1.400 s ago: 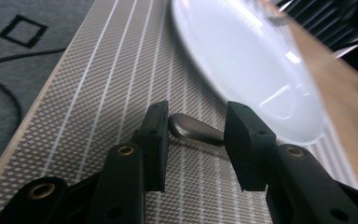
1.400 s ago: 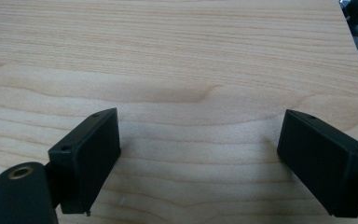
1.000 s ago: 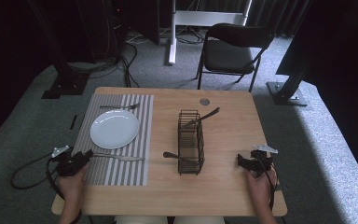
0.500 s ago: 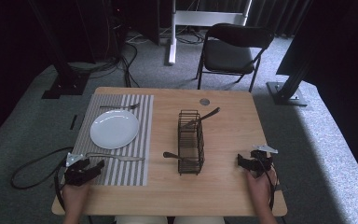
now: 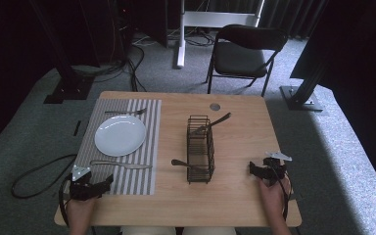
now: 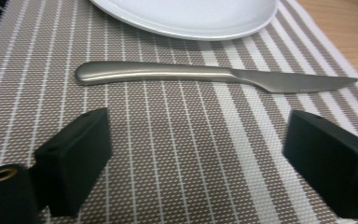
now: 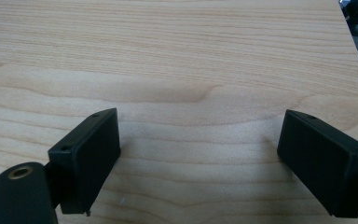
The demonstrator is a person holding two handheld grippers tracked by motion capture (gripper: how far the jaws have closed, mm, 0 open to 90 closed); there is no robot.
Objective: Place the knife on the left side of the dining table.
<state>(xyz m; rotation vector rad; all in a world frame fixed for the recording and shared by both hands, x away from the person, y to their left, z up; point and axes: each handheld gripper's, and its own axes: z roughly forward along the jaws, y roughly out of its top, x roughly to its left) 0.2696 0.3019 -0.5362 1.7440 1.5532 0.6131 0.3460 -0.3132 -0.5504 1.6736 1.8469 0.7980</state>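
High view, left gripper point(image 5: 103, 185): lower left of the frame, over the near edge of the striped placemat point(image 5: 142, 183), held in the person's left hand point(image 5: 78, 211); jaws spread, having just been opening, nothing between them
High view, knife point(image 5: 121, 165): lies flat on the placemat, just above the left gripper in the frame and apart from it, between the gripper and the white plate point(image 5: 120, 135)
High view, right gripper point(image 5: 252, 169): lower right of the frame, on the bare wooden table point(image 5: 235, 205), well apart from the knife; jaws point left toward the wire rack point(image 5: 200, 149)
High view, other cutlery: one fork point(image 5: 125, 112) on the placemat above the plate; dark-handled pieces in the rack
Left gripper view, knife point(image 6: 214, 77): upper half of the frame, crosswise, handle to the left, blade tip to the right, clear of both jaws
Left gripper view, jaws: wide apart at the lower corners, with striped placemat point(image 6: 186, 154) between them
Left gripper view, plate point(image 6: 191, 18): top edge of the frame, just beyond the knife
Right gripper view, jaws: wide apart at the lower corners, holding nothing
Right gripper view, table point(image 7: 182, 60): bare wood grain between and beyond the jaws
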